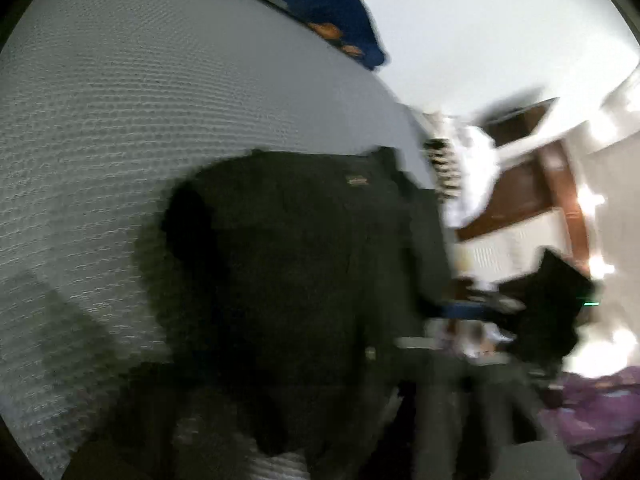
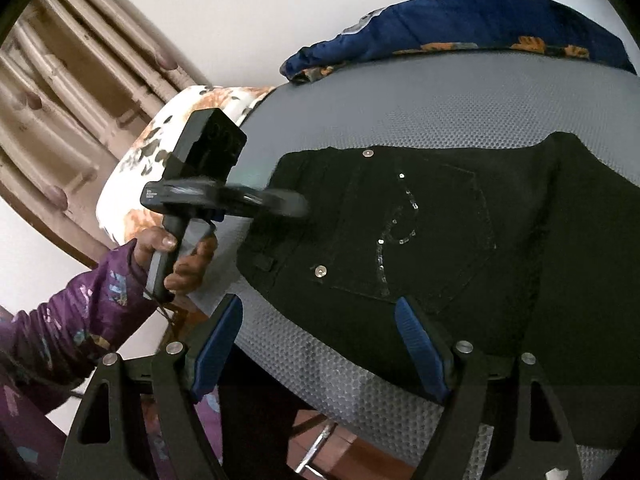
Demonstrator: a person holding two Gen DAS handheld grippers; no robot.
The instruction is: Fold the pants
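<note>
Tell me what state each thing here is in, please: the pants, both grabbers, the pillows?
Pants: lying flat on the grey bed cover, back pocket up, waist end near the left grabber.
Right grabber: open, hanging at the pants' near edge.
Left grabber: blurred in motion over the waistband; open or shut is unclear.
Blue pillow: lying at the bed's far end.
Flowered pillow: lying beside the bed cover.

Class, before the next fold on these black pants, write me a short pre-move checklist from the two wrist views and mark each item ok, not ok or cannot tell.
1. Pants lie flat on the grey mattress: ok, waist end spread with the pocket up.
2. Right gripper open and free: ok, fingers wide apart, nothing between them.
3. Left gripper at the waistband: ok, its tip is over the waist edge.
4. Left gripper's grip on the fabric: cannot tell, blurred.
5. Blue pillow clear of the pants: ok.
</note>
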